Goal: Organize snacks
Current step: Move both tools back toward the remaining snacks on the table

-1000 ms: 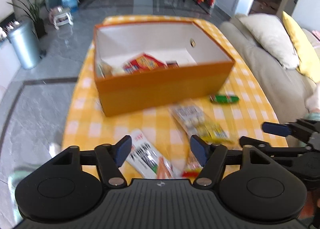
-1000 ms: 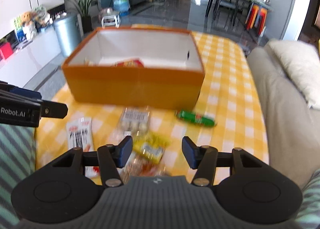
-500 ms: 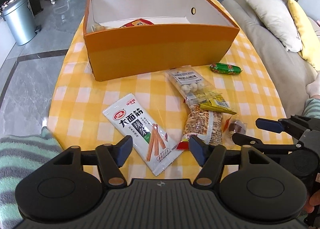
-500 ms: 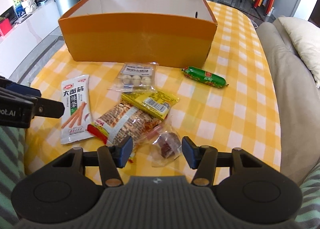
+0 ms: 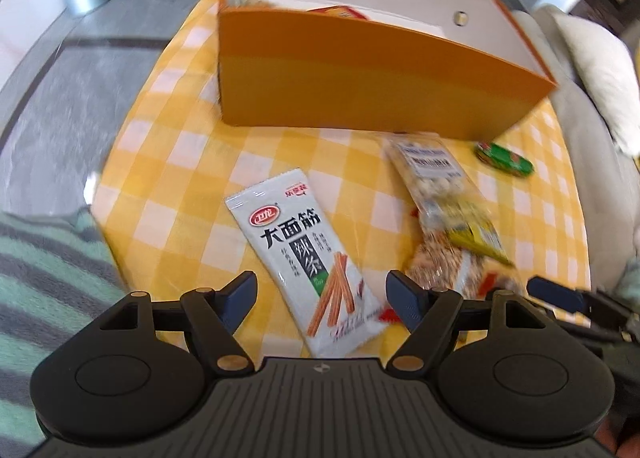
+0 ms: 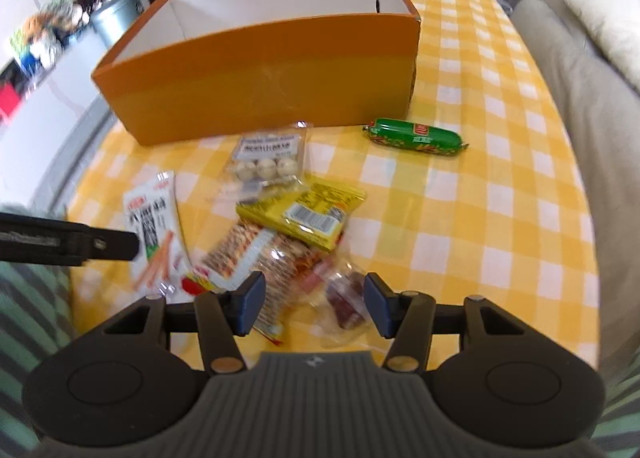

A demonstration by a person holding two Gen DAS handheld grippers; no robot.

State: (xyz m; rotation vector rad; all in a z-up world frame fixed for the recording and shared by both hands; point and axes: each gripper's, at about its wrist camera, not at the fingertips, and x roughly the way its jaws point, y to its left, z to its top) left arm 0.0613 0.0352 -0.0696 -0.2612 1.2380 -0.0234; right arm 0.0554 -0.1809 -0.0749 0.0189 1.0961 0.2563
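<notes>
Left gripper (image 5: 322, 296) hangs over the near bench edge, jaws spread wide and empty. The white spicy-stick packet (image 5: 306, 264) lies flat right between them: near end sits in the gap, slightly right of centre, long axis running away and to the left, so it's skewed against the closing line. I'd twist the wrist a touch so the jaws pinch across the short width, not along a diagonal. Right gripper (image 6: 314, 304) is also wide open and empty, over the pile; the clear wrapper with a dark sweet (image 6: 346, 304) is in its gap just inside the right jaw, the crinkly peanut-type packet (image 6: 262, 264) overlaps the left jaw side. Risk there: closing may catch two wrappers at once. Left is nearer the white packet, right nearer the pile, so the split looks natural. Further out: yellow packet (image 6: 306, 214) resting on the pile, then the clear bag of pale round balls (image 6: 266, 164) just in front of the box, then the green sausage stick (image 6: 416, 137) alone to the right, long axis crosswise, well apart from both grippers. Farthest: orange box (image 5: 360, 90), open top, a few snacks already inside by the left view; contents too blurred to name. Yellow check cloth (image 6: 500, 194) covers the bench.
</notes>
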